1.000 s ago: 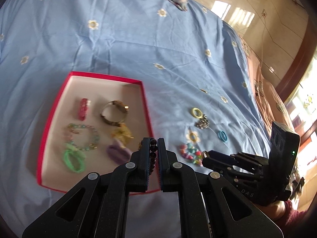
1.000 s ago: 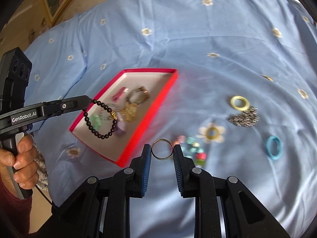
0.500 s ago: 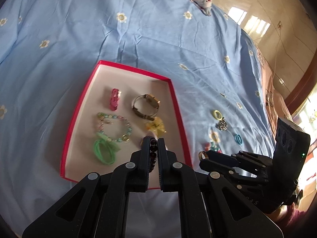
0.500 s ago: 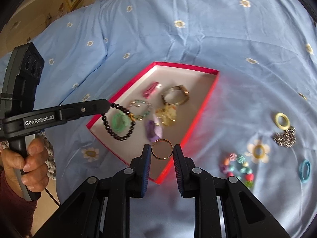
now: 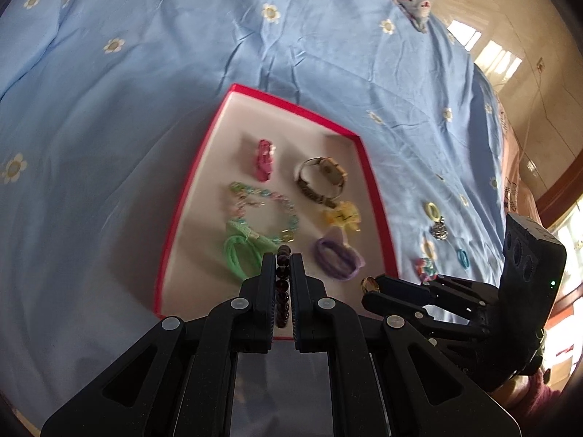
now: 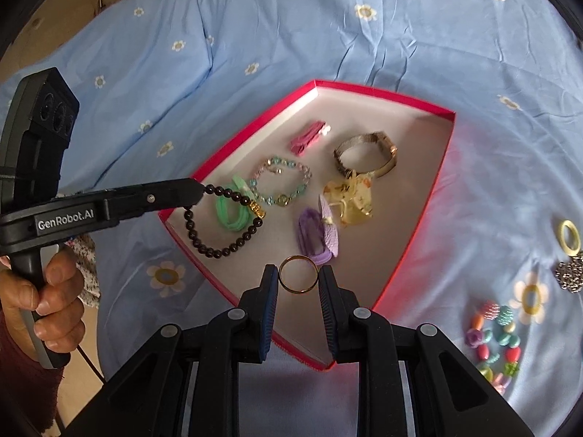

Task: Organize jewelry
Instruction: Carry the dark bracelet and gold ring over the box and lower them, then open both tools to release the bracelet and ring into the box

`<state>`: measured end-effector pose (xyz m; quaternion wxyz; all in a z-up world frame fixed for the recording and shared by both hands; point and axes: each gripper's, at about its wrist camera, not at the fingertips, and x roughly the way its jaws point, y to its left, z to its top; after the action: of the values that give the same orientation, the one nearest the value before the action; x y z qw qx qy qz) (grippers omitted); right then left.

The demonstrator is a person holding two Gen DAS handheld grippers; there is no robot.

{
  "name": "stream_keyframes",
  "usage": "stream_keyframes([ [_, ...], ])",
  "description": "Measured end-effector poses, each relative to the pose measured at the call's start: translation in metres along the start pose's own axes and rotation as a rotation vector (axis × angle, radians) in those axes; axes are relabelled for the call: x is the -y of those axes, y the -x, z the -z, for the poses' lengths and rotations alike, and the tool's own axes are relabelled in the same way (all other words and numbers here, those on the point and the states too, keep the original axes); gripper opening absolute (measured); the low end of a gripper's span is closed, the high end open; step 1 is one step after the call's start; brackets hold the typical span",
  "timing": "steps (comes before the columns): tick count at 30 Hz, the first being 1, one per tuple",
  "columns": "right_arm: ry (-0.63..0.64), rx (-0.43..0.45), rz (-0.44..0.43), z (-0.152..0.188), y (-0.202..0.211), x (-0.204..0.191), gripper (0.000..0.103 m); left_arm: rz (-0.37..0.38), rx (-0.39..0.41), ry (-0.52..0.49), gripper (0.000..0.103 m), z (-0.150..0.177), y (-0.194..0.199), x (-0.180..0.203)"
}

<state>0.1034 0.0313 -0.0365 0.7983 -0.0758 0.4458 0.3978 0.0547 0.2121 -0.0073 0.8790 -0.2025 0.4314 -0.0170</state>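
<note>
Gold ring point(image 6: 298, 279): pinched in right tongs point(image 6: 298, 279)
Dark bead bracelet point(image 6: 222, 225): clamped in left tongs point(image 5: 282, 267)
Red-rimmed box point(image 6: 430, 182): beneath both, on bed point(image 6: 291, 36)

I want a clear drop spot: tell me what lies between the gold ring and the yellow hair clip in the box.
In the right wrist view, a purple hair tie lies between the ring and clip.

Black left gripper point(image 6: 198, 191) (white "GenRobot.AI" lettering, silver screws), maroon sleeve point(image 6: 22, 375).
</note>
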Motion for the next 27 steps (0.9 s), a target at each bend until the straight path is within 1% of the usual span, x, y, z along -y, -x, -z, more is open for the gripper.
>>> stream_keyframes([
  [4, 0.002, -0.031, 0.006, -0.001, -0.011, 0.001, 0.023, -0.019, -0.016, 0.023, 0.006, 0.002, -0.007, -0.014],
  [6, 0.003, -0.048, 0.007, -0.003, -0.018, 0.002, 0.023, -0.042, -0.031, 0.034, 0.006, 0.004, -0.014, -0.022],
  [11, 0.016, -0.082, 0.009, -0.003, -0.027, -0.001, 0.023, -0.081, -0.055, 0.04, 0.006, 0.007, -0.023, -0.03],
  [15, 0.023, -0.086, 0.008, -0.003, -0.03, -0.002, 0.024, -0.104, -0.071, 0.032, 0.006, 0.01, -0.029, -0.03],
  [23, 0.01, -0.082, 0.0, -0.002, -0.029, 0.0, 0.024, -0.12, -0.071, 0.03, 0.007, 0.009, -0.029, -0.028],
  [27, 0.004, -0.083, -0.005, -0.002, -0.029, 0.0, 0.025, -0.121, -0.065, 0.039, 0.01, 0.008, -0.026, -0.028],
])
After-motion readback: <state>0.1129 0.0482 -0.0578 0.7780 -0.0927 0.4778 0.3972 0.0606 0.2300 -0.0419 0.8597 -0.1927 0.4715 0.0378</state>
